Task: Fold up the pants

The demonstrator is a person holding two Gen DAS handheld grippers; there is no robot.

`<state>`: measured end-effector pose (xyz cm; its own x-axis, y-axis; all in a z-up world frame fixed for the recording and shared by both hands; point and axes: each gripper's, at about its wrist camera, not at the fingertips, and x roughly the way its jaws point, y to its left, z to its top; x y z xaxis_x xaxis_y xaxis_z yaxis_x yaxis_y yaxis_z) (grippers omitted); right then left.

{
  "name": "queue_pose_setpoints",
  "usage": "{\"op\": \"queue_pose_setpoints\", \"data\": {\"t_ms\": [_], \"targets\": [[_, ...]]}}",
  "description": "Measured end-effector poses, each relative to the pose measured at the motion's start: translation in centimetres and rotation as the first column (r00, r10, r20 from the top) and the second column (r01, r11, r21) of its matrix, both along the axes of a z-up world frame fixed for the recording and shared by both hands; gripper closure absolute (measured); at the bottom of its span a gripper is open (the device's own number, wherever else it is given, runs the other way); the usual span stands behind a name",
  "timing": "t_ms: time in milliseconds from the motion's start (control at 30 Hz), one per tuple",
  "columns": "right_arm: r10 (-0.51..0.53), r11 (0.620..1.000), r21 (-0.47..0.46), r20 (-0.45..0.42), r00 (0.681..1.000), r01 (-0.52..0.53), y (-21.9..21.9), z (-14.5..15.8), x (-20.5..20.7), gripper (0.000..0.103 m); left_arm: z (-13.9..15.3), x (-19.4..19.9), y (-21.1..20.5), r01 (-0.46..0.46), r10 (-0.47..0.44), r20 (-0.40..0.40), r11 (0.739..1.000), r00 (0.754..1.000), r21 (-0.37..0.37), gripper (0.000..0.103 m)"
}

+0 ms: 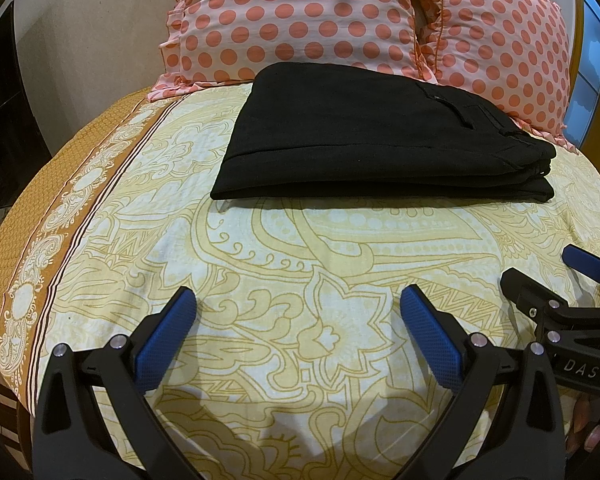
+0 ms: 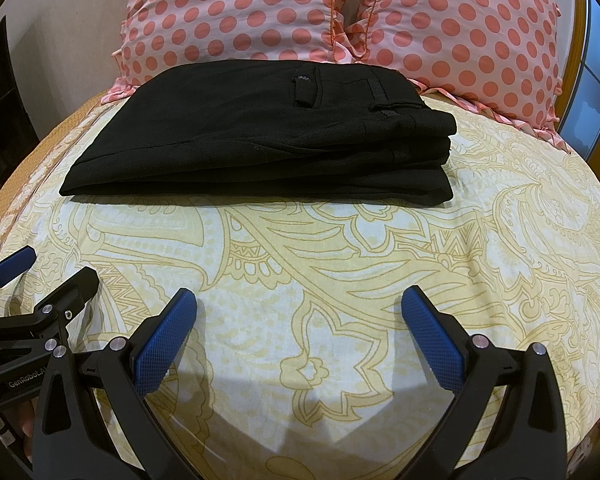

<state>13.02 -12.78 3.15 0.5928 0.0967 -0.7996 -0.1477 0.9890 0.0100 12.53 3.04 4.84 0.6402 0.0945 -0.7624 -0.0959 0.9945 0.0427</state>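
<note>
Black pants (image 1: 376, 136) lie folded in a flat stack of layers on the bed, waistband and pocket to the right; they also show in the right wrist view (image 2: 260, 136). My left gripper (image 1: 298, 300) is open and empty, hovering over the sheet well short of the pants. My right gripper (image 2: 299, 300) is open and empty too, also short of the pants. The right gripper shows at the right edge of the left wrist view (image 1: 540, 276), and the left gripper at the left edge of the right wrist view (image 2: 52, 268).
A yellow paisley bedsheet (image 1: 300, 260) covers the bed, with a brown border (image 1: 60, 220) at the left. Two pink polka-dot pillows (image 1: 292, 20) (image 1: 500, 48) lean behind the pants. A wooden headboard and a window (image 1: 592, 80) are at the right.
</note>
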Motion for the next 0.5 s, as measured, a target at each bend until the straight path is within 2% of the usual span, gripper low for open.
{"op": "queue_pose_setpoints", "data": {"t_ms": [500], "targets": [[0.0, 1.0, 0.0, 0.0, 1.0, 0.0, 0.01, 0.0, 0.01, 0.001, 0.03, 0.06, -0.06, 0.007, -0.007, -0.008, 1.0, 1.0, 0.0, 0.002]]}}
